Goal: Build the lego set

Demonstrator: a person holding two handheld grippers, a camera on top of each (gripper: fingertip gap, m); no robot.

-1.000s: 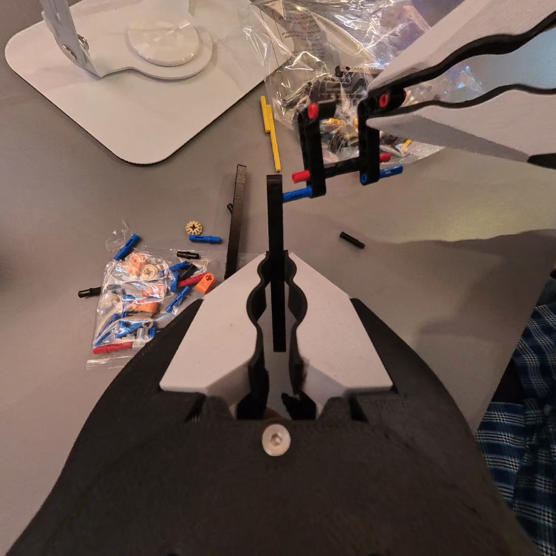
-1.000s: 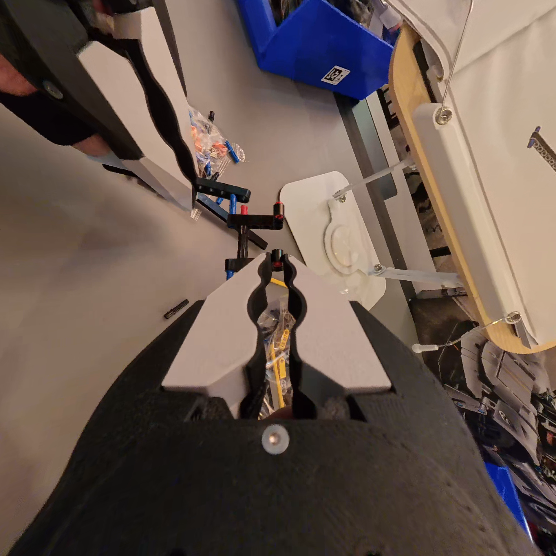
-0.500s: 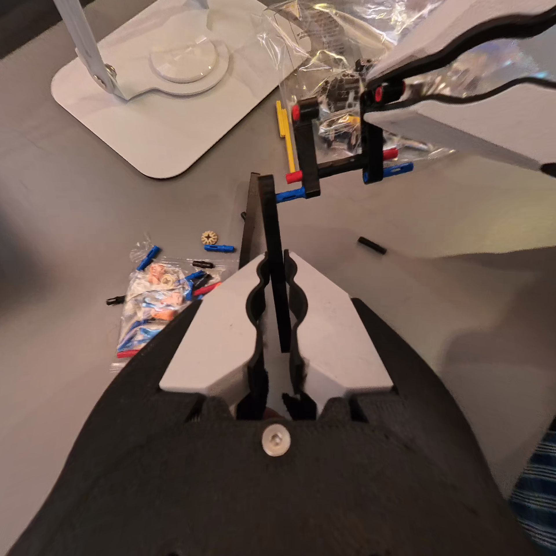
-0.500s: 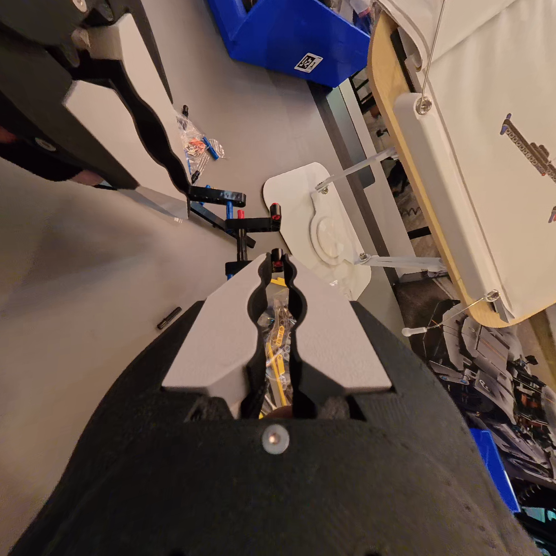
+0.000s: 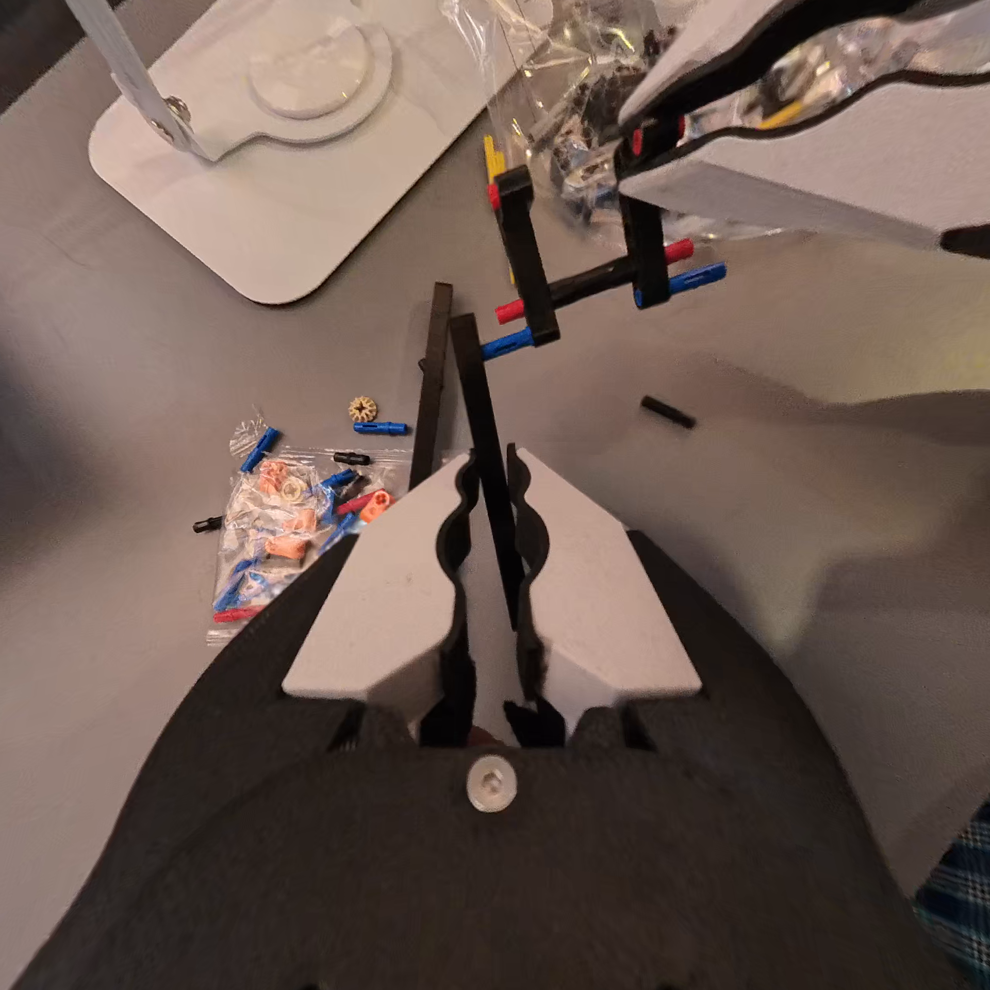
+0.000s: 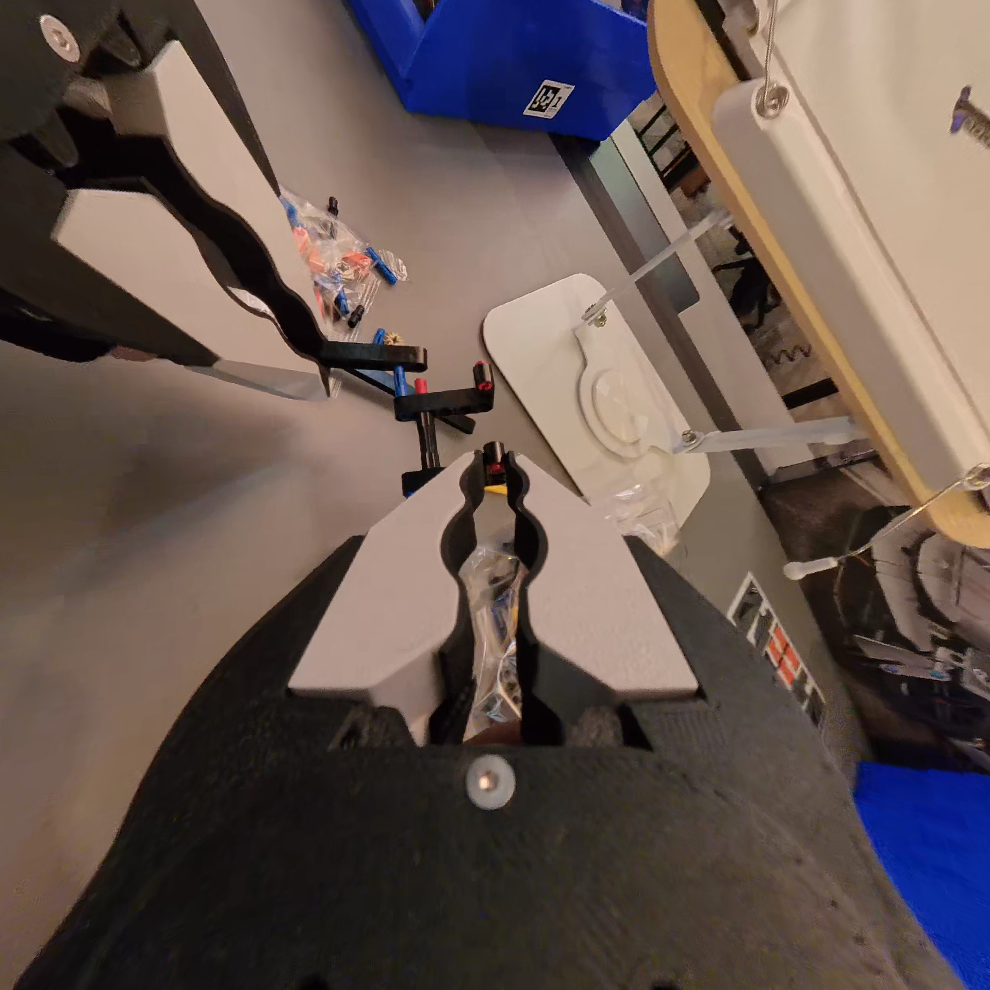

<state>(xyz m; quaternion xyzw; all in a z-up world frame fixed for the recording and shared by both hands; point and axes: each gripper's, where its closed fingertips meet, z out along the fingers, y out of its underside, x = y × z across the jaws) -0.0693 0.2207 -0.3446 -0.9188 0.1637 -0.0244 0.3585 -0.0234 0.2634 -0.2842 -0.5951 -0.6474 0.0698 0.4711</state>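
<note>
Joining the long black plastic beam (image 5: 485,428) to the H-shaped black sub-assembly (image 5: 584,257) is the step judged to be in hand. The left gripper (image 5: 490,455) is clamped on the beam, whose long axis runs forward out of the jaws and tilts slightly left. The beam's far end sits just beside, possibly touching, the tip of the blue pin (image 5: 506,343) at the lower corner of the sub-assembly's near upright; contact cannot be confirmed.

The right gripper (image 6: 493,460) is closed on the top of the sub-assembly's far upright, holding it above the grey table (image 5: 750,535). In the right wrist view, the beam end (image 6: 375,358) lies ahead and to the left, with the blue pin pointing toward it.

The coming move appears to require aligning an end hole of the beam with the blue pin, then pressing along the pin's axis, across the beam's length.

The sub-assembly consists of two parallel black uprights joined by a black cross axle, with red pins and blue pins projecting outward from both sides.

A second black beam (image 5: 431,385) lies on the table beside the held one.
</note>
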